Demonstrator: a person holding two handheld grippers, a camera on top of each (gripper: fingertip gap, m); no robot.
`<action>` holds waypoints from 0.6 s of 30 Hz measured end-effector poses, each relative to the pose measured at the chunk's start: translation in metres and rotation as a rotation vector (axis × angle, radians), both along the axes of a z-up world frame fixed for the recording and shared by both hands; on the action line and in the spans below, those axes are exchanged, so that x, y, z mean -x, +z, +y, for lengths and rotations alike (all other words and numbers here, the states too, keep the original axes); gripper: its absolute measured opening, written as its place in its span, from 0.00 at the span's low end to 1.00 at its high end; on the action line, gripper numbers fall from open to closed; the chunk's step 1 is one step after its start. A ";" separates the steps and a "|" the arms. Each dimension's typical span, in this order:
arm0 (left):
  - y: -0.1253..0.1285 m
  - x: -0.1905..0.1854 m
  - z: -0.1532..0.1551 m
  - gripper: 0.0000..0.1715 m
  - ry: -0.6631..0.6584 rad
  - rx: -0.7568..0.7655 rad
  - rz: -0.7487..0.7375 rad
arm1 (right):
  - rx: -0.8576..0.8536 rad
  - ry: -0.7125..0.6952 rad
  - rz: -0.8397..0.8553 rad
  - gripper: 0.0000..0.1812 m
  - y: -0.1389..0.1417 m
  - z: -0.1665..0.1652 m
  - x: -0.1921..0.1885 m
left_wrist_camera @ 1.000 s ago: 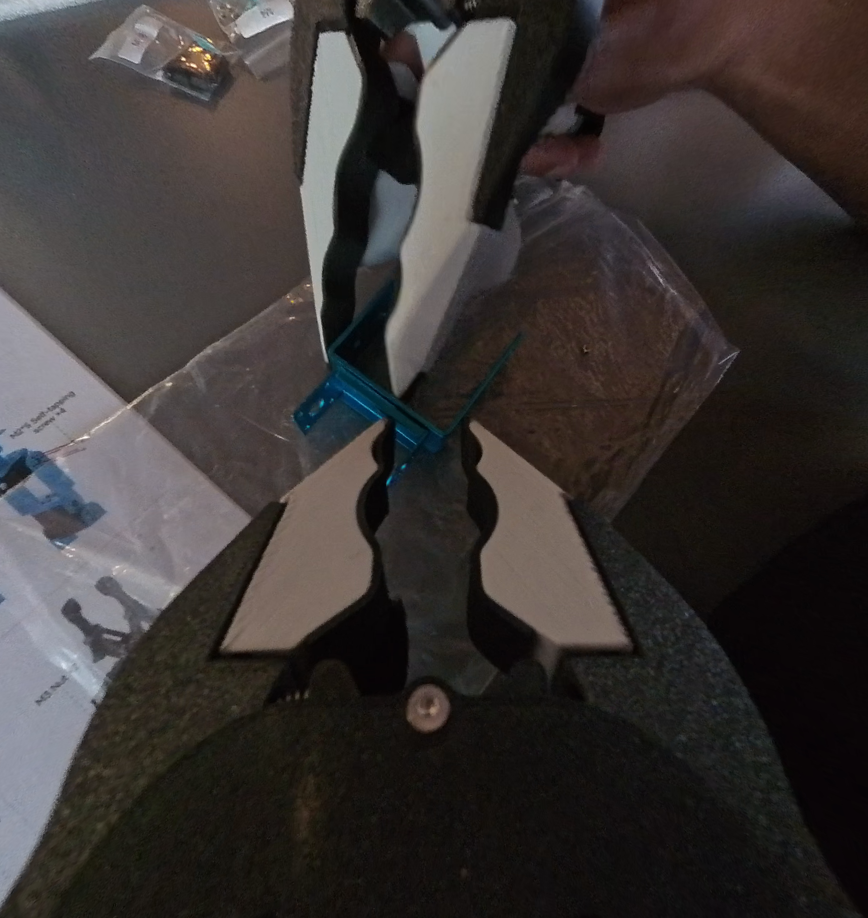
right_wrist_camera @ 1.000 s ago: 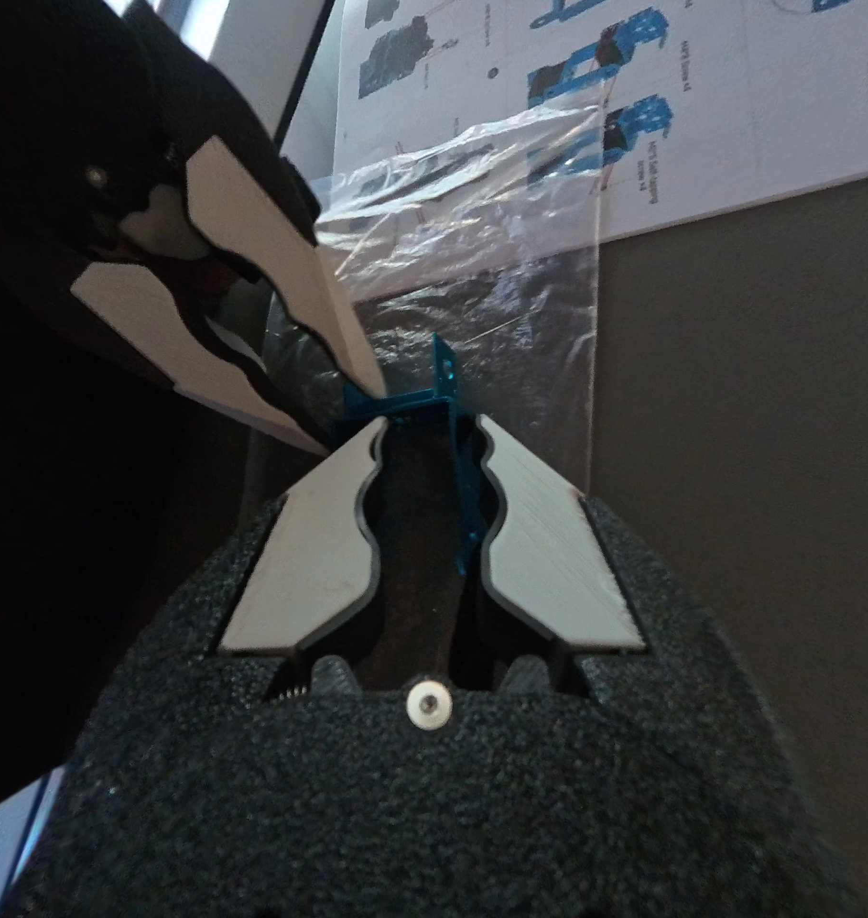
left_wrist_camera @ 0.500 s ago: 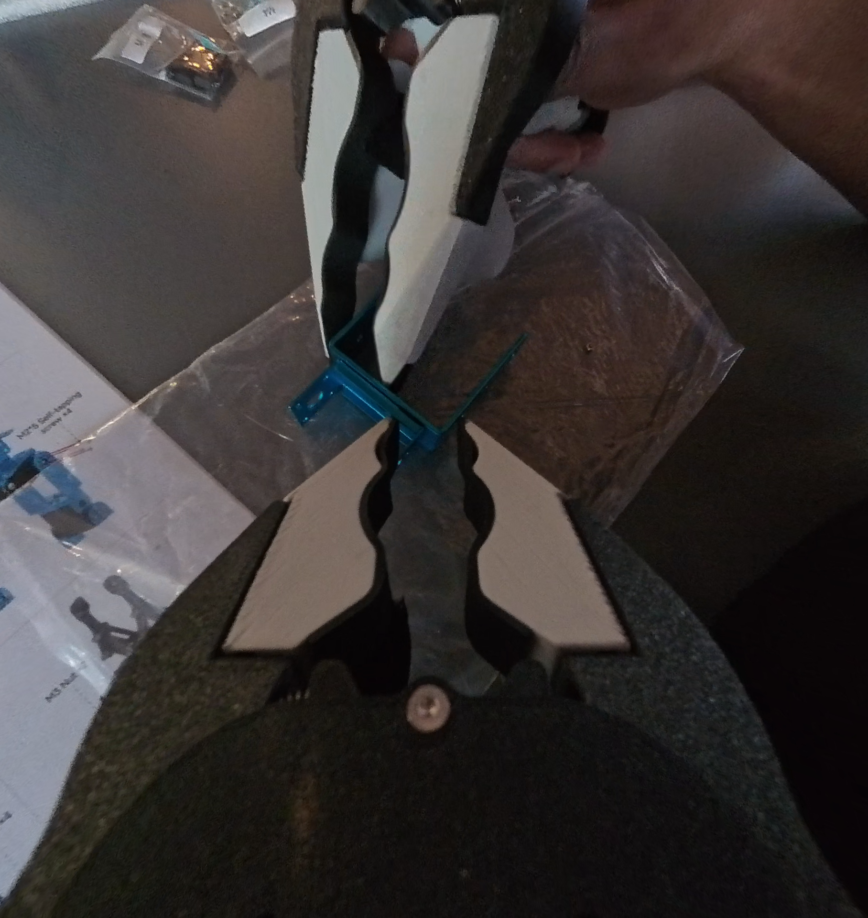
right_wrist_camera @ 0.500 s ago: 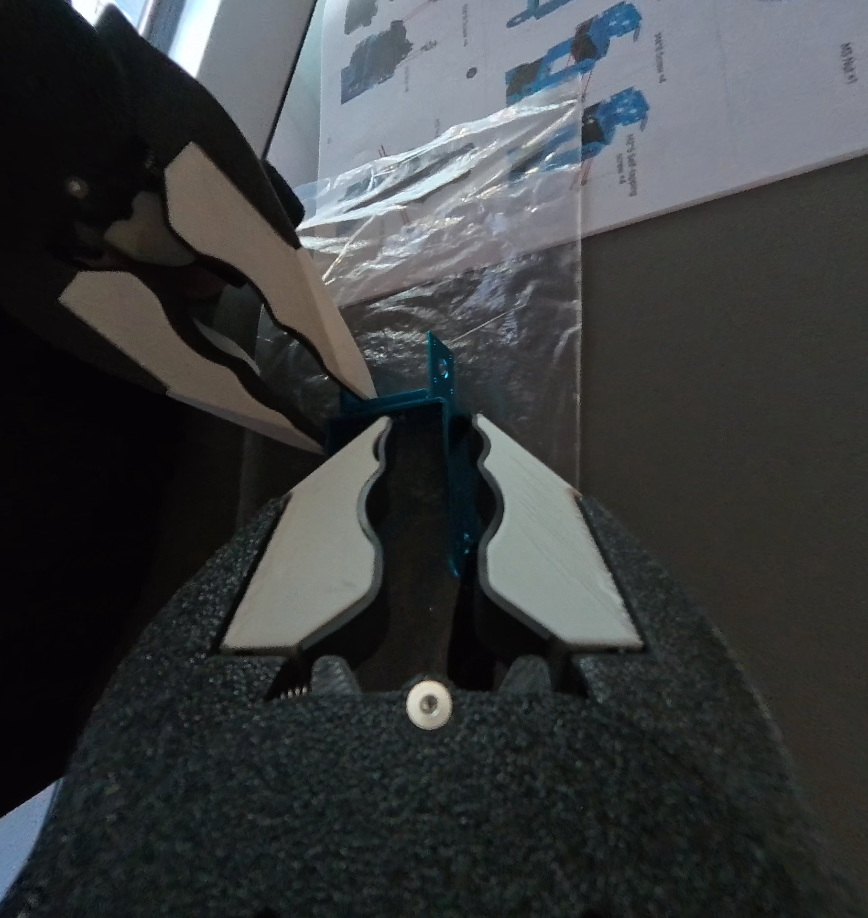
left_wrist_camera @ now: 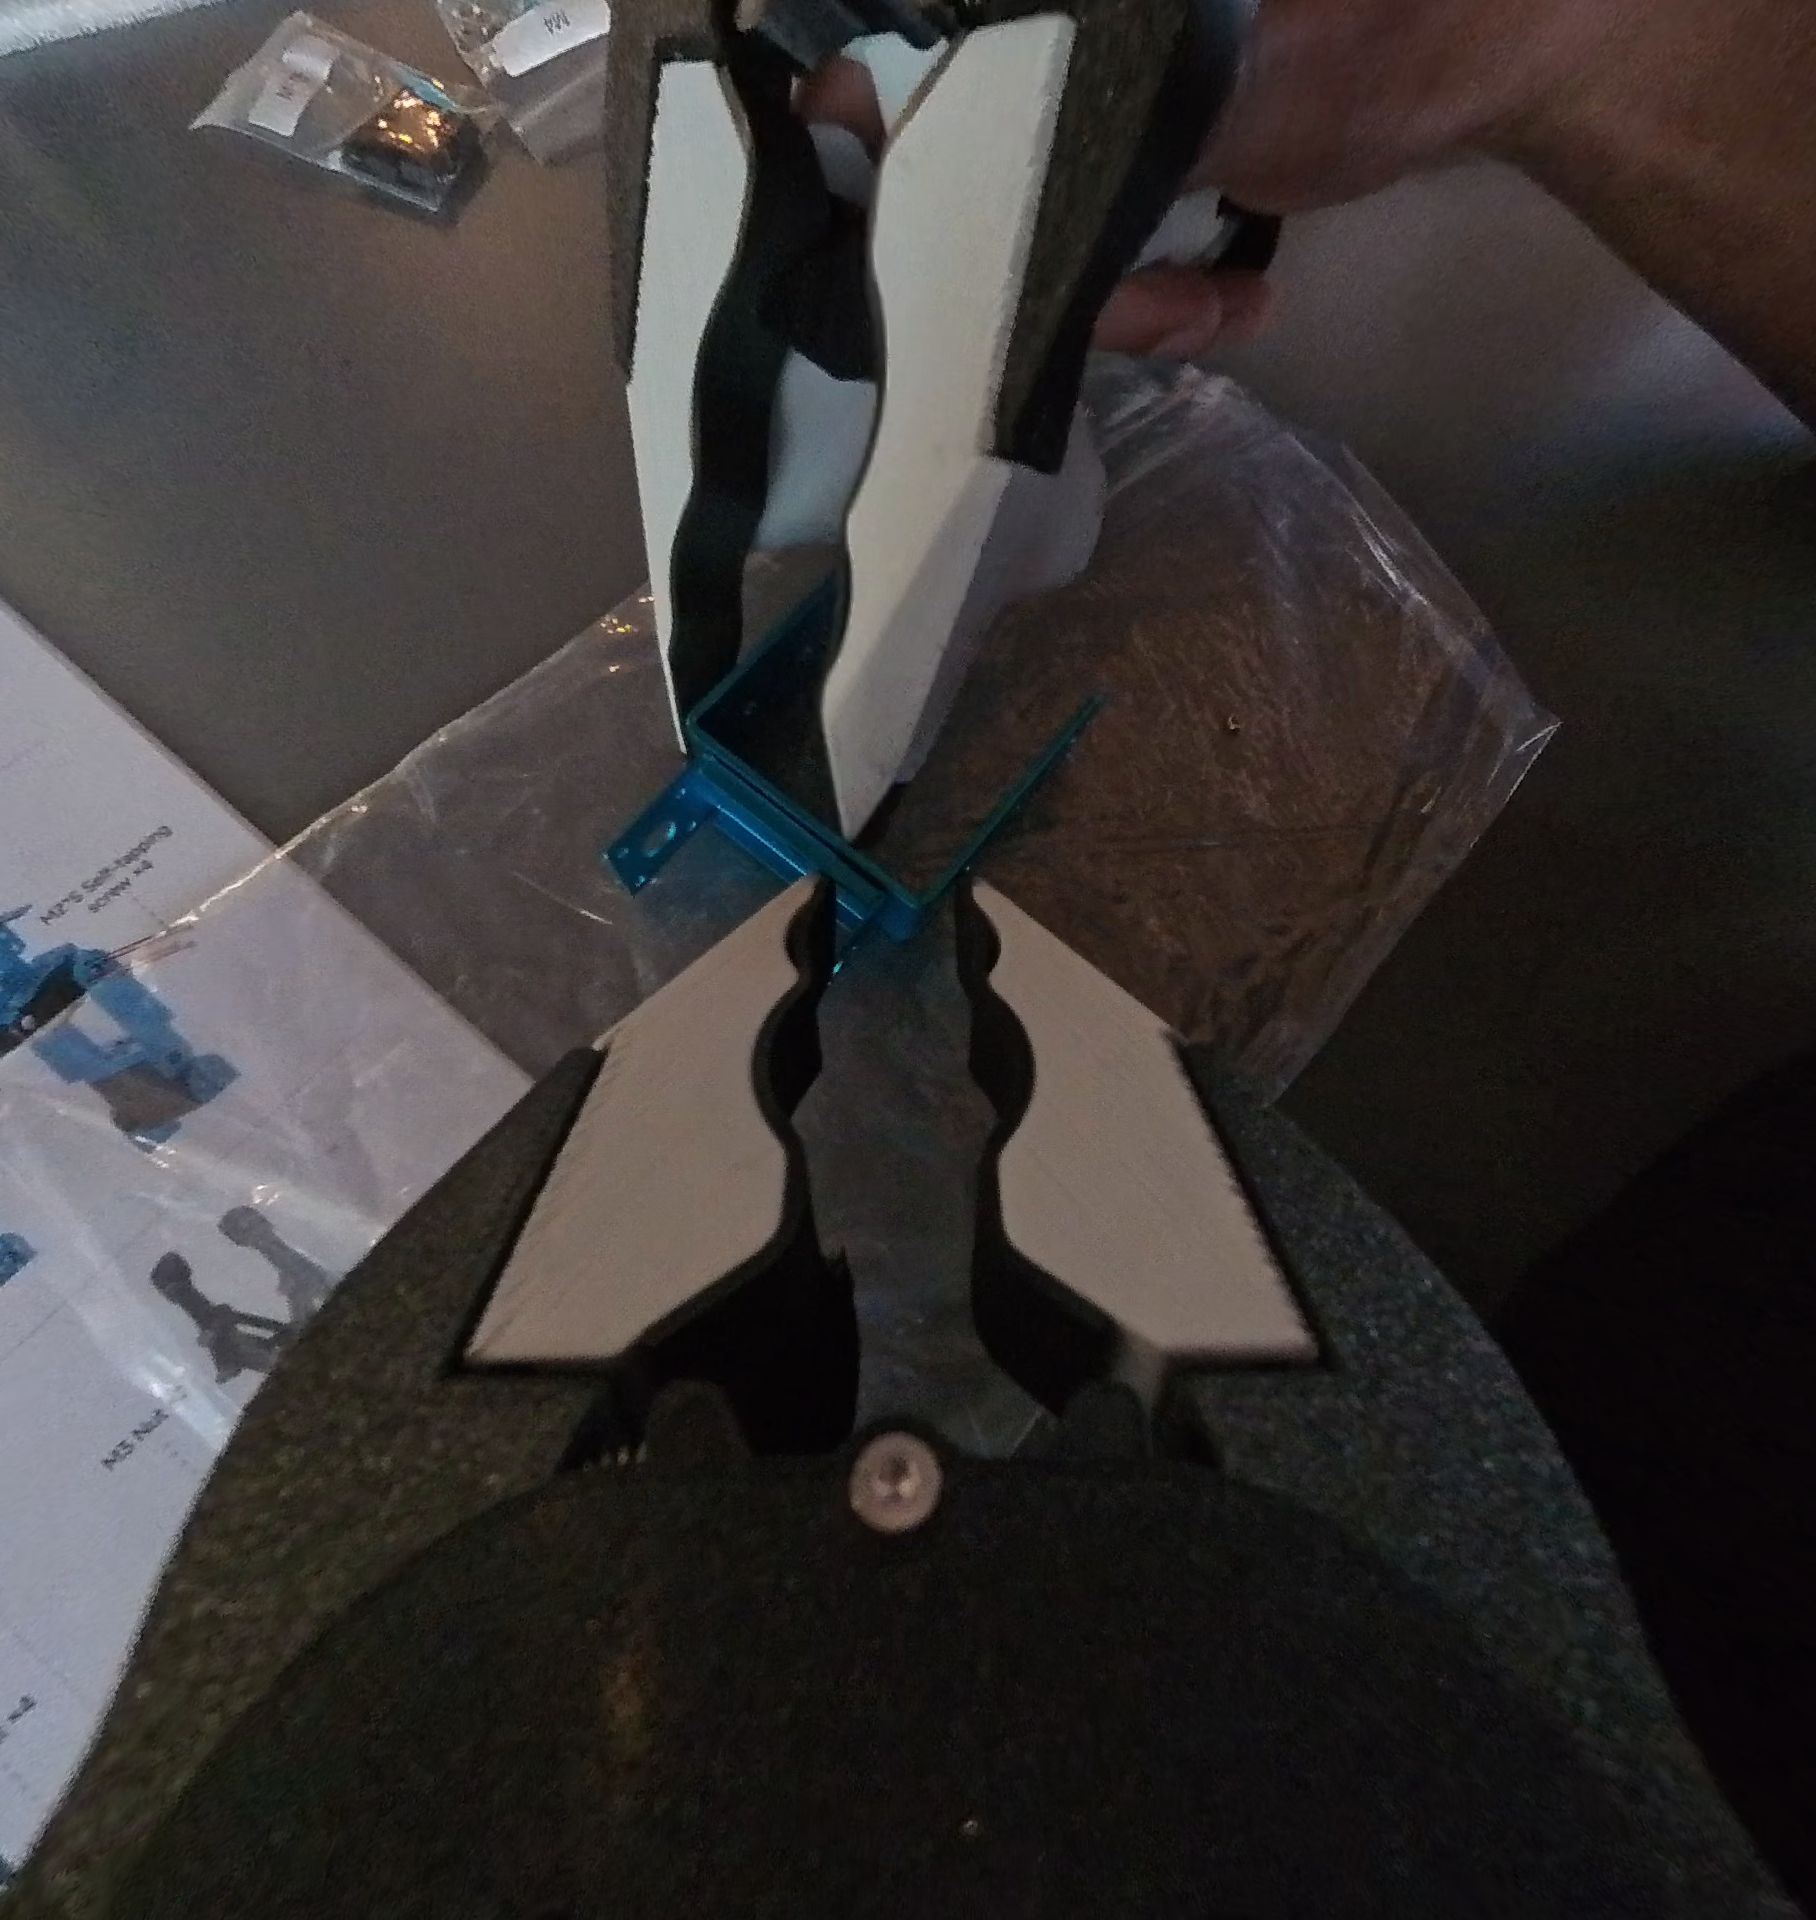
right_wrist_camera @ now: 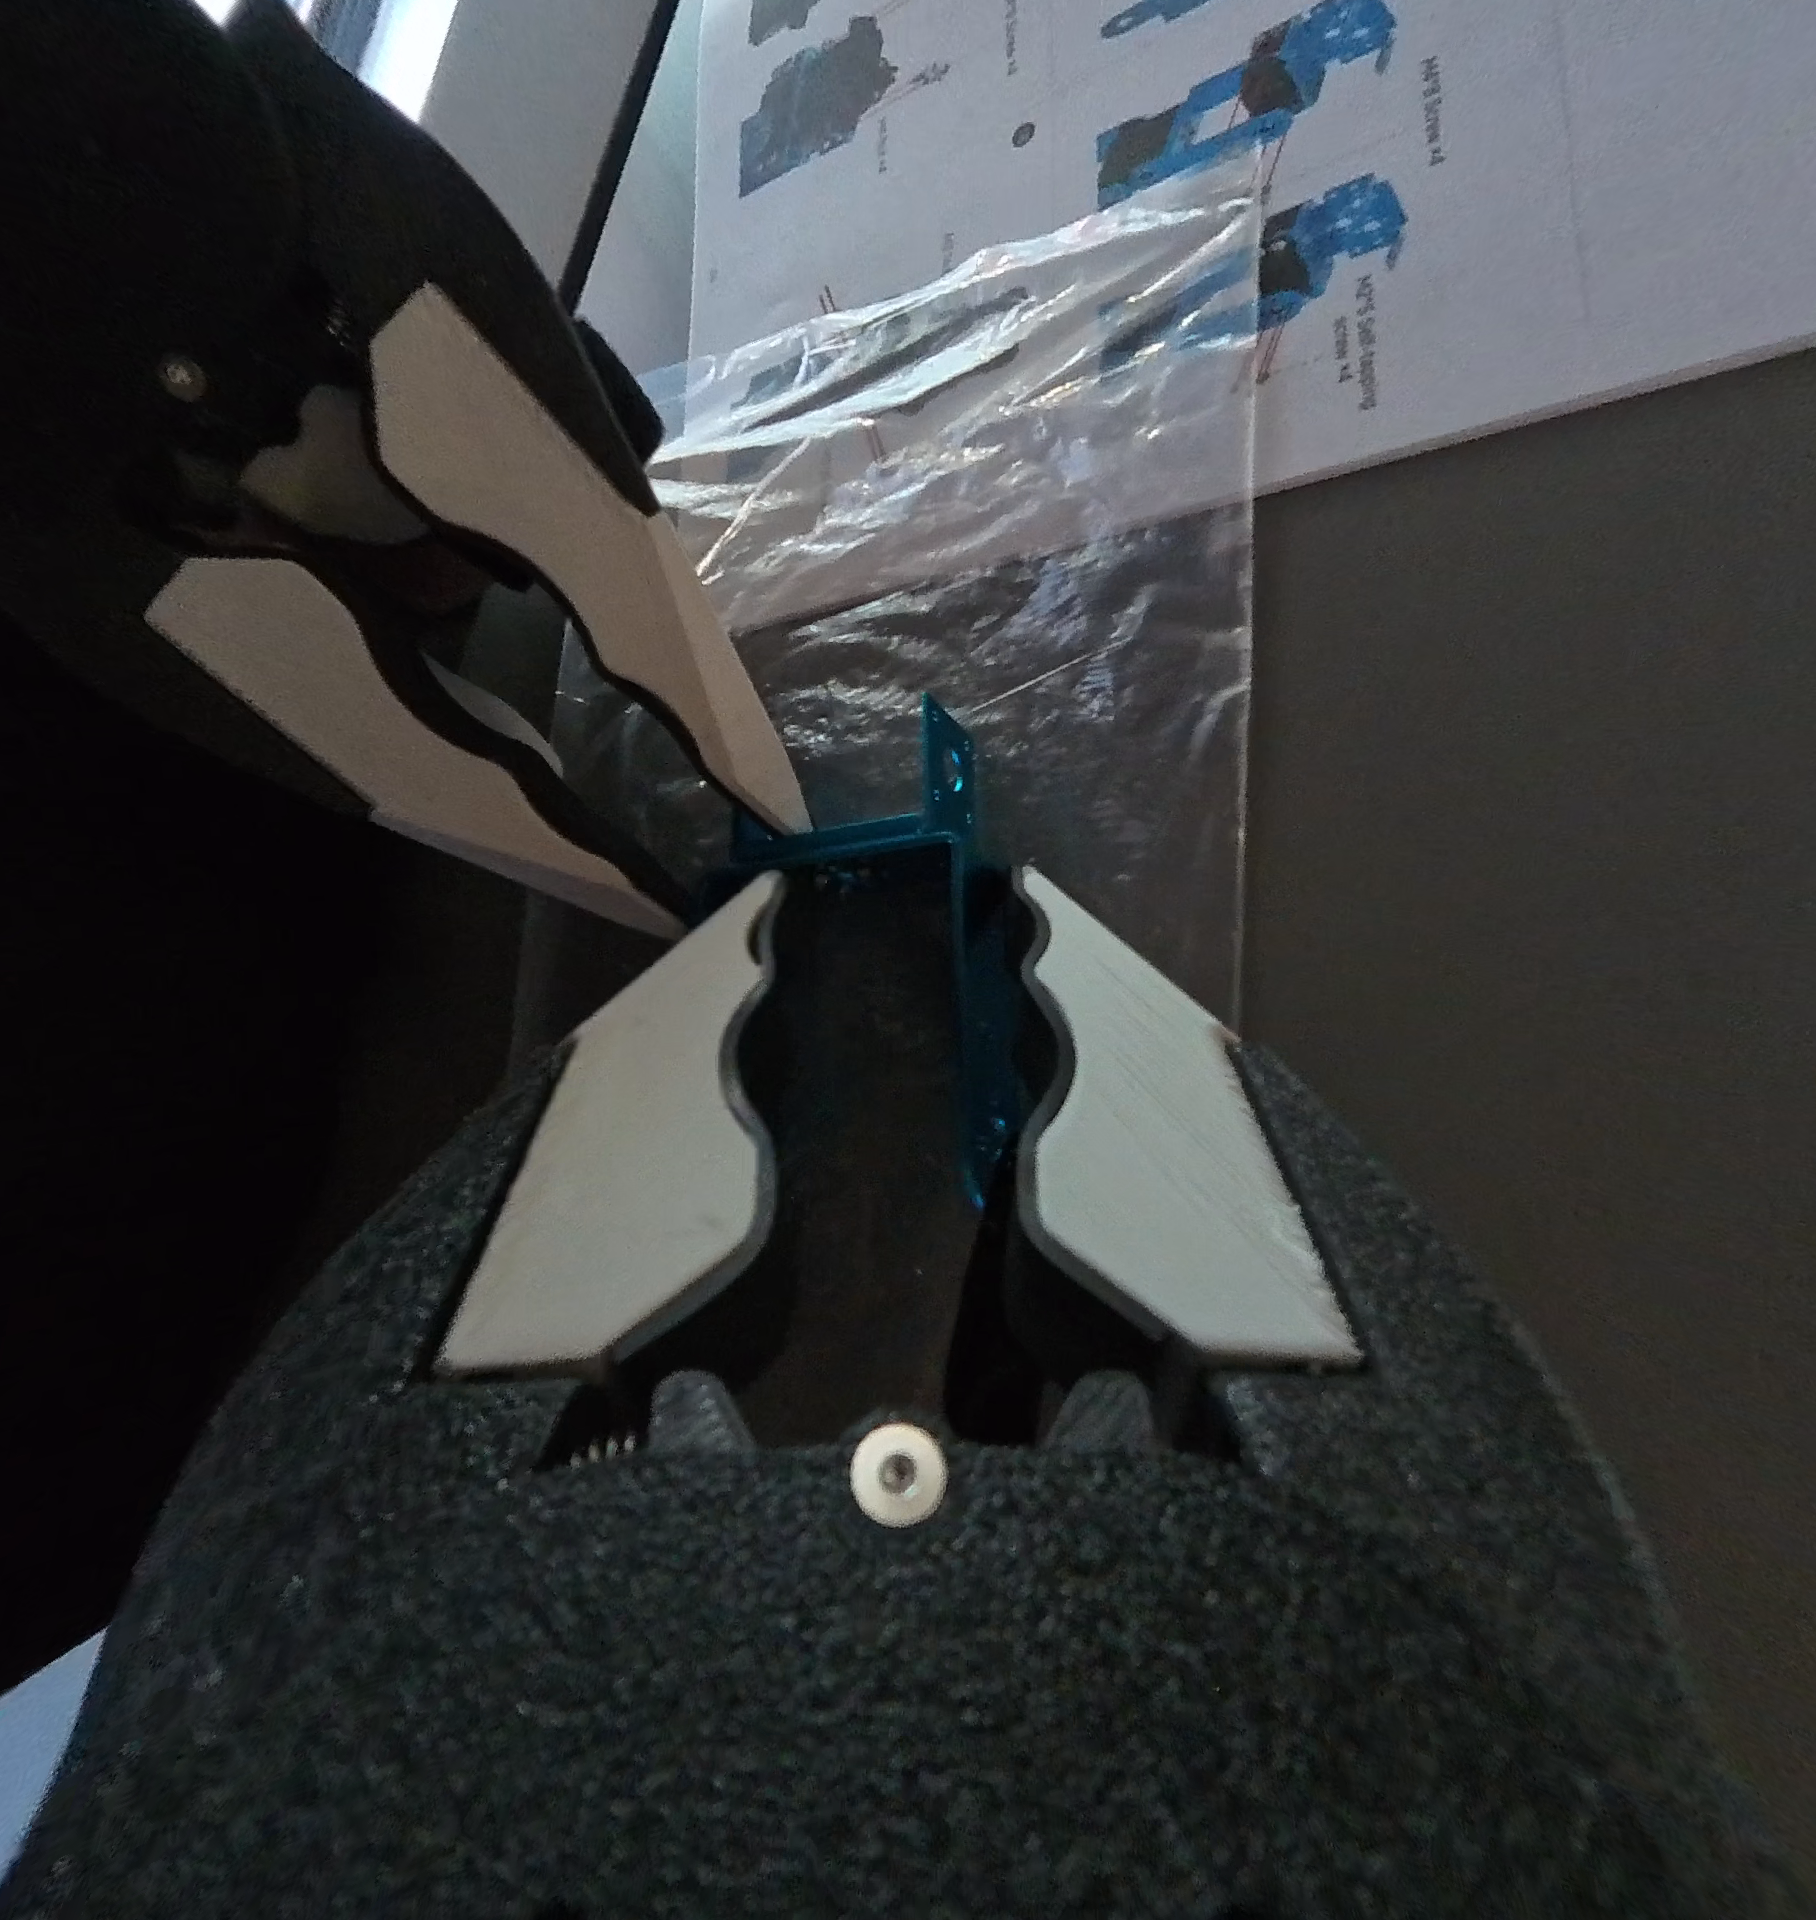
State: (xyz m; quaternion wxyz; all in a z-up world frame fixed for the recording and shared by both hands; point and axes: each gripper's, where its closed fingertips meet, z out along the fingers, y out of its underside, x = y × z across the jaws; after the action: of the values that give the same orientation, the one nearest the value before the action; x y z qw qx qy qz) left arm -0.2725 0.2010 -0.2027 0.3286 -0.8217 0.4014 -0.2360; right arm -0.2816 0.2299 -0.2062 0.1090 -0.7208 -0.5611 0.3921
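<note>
**Left wrist view, left to right.** A white printed instruction sheet point(left_wrist_camera: 104, 935) with blue assembly pictures lies flat at the left edge. A crinkled clear plastic bag point(left_wrist_camera: 1299, 779) overlaps one corner of it and spreads right across the dull grey-brown table point(left_wrist_camera: 260, 416). Small sealed parts bags point(left_wrist_camera: 384, 125) lie well apart at the far left.

**Main item.** A blue anodised metal bracket point(left_wrist_camera: 769, 831) stands on the plastic bag. It is thin sheet folded into a U, with a drilled flange pointing left. Its long cross wall runs diagonally, from far left to near right.

**Left gripper** point(left_wrist_camera: 899, 904). It approaches from the near side. The bracket's near corner sits between its white, wavy-edged fingertips. Whether the tips press the metal or merely flank it cannot be told.

**Right gripper** point(right_wrist_camera: 899, 894). It comes down steeply from the far side, held in a person's hand point(left_wrist_camera: 1403, 104), and meets the left gripper almost tip to tip. Both grippers are equally close to the bracket.

**Right wrist view.** One side wall of the bracket runs lengthwise between the right gripper's fingers, close along the inner face of the right-hand finger. A plain gap separates it from the other finger, so the jaws stand released, not clamped. The flange rises upright just beyond the tips. The gripper bodies are black, grainy foam-like material.
</note>
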 end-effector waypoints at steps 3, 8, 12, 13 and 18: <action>0.000 0.000 0.000 0.13 0.001 0.000 0.001 | -0.041 0.006 -0.017 0.23 -0.001 0.000 0.000; 0.000 0.001 0.000 0.13 0.002 0.002 -0.003 | 0.017 -0.019 0.005 0.18 0.000 0.004 0.000; 0.000 0.000 0.000 0.12 0.001 0.003 -0.004 | -0.016 0.000 -0.003 0.21 -0.001 0.001 -0.001; 0.000 0.000 0.000 0.13 0.001 0.005 -0.005 | -0.032 0.000 -0.012 0.21 -0.002 0.002 0.000; 0.000 0.000 0.000 0.12 0.002 0.005 -0.006 | 0.026 -0.028 0.008 0.17 -0.001 0.005 -0.001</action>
State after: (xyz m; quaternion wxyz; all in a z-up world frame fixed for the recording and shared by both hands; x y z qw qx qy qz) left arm -0.2728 0.2012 -0.2028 0.3278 -0.8224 0.3989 -0.2390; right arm -0.2808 0.2353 -0.2074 0.1072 -0.7285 -0.5452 0.4007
